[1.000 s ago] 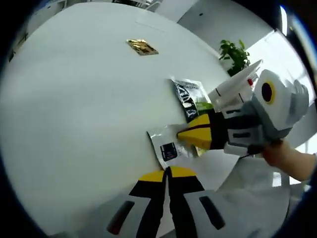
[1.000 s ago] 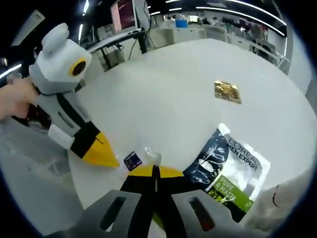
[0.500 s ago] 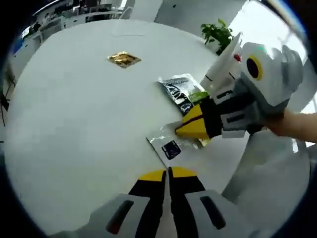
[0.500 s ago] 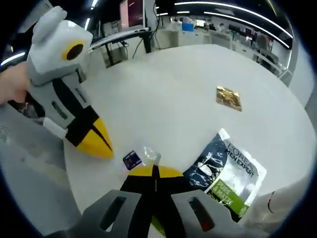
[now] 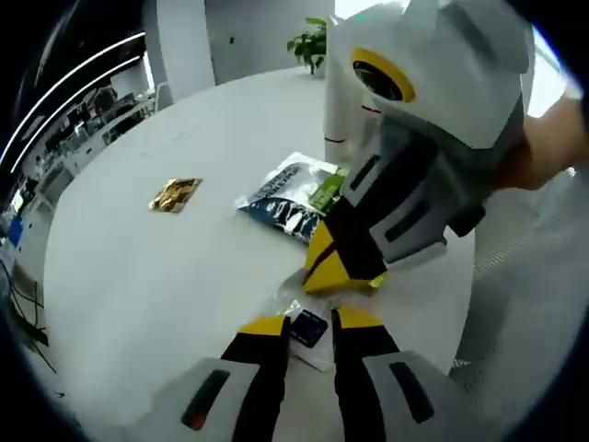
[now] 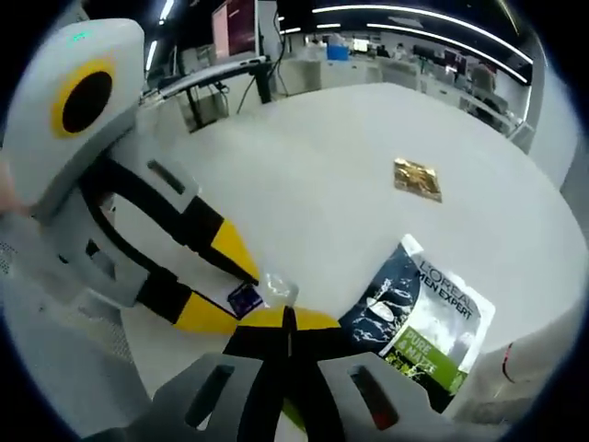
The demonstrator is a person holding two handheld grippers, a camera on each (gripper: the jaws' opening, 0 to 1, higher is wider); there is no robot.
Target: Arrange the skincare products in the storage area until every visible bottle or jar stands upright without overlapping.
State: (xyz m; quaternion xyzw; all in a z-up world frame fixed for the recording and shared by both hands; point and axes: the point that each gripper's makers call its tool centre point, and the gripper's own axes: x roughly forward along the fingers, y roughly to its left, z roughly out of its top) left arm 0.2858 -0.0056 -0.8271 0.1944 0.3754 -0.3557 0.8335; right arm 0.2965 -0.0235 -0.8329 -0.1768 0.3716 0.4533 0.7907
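Observation:
A small clear sachet (image 5: 308,329) with a dark blue label lies near the edge of the round white table (image 5: 138,276). My left gripper (image 5: 310,322) is open, its yellow tips on either side of the sachet. My right gripper (image 5: 329,270) comes in from the right and is shut on the sachet's far edge. In the right gripper view the sachet (image 6: 265,291) sticks out past my right gripper (image 6: 287,318), with the left gripper (image 6: 225,290) spread around it. A dark and green L'Oréal packet (image 5: 290,195) (image 6: 423,318) lies flat close by.
A gold foil sachet (image 5: 175,194) (image 6: 417,177) lies flat further out on the table (image 6: 313,166). A white bottle (image 5: 339,110) (image 6: 517,364) with a red mark stands beside the packet. A potted plant (image 5: 310,41) and office desks lie beyond the table.
My left gripper has gone from shut to open and closed in on the clear sachet, its tips now straddling it. The right gripper has kept its hold on the sachet.

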